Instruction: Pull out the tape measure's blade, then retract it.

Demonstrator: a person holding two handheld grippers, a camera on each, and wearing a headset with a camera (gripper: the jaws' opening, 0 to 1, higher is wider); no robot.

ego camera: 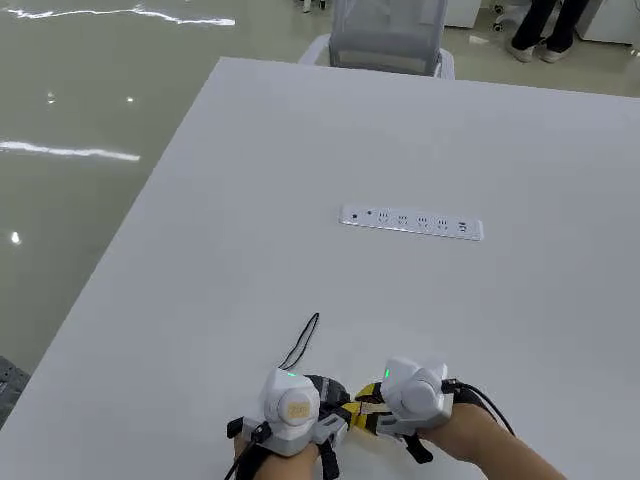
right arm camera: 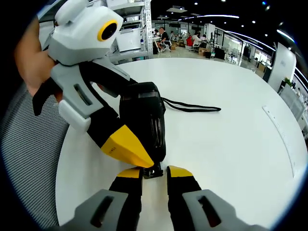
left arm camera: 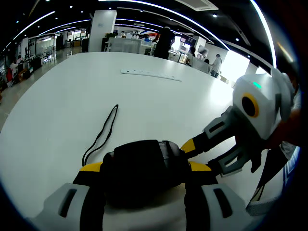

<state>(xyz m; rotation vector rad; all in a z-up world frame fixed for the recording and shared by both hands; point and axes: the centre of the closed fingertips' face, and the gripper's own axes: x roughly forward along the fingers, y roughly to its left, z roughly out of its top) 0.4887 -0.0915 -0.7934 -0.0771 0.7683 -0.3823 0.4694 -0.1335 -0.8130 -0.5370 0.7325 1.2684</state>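
My left hand-held gripper (left arm camera: pixel 144 169) clamps the tape measure (right arm camera: pixel 144 113), whose black case fills the gap between its yellow-tipped jaws. The right gripper view shows what the left one hides: my right hand-held gripper (right arm camera: pixel 155 173) has its jaws drawn close, pinching the small tab (right arm camera: pixel 154 171) at the case's mouth, just in front of its tips. In the head view both meet tip to tip, and the case is barely visible between them. The strap (ego camera: pixel 300 343) trails ahead of my left hand-held gripper on the bench (ego camera: pixel 250 200), and a power strip (ego camera: pixel 410 222) lies well beyond.
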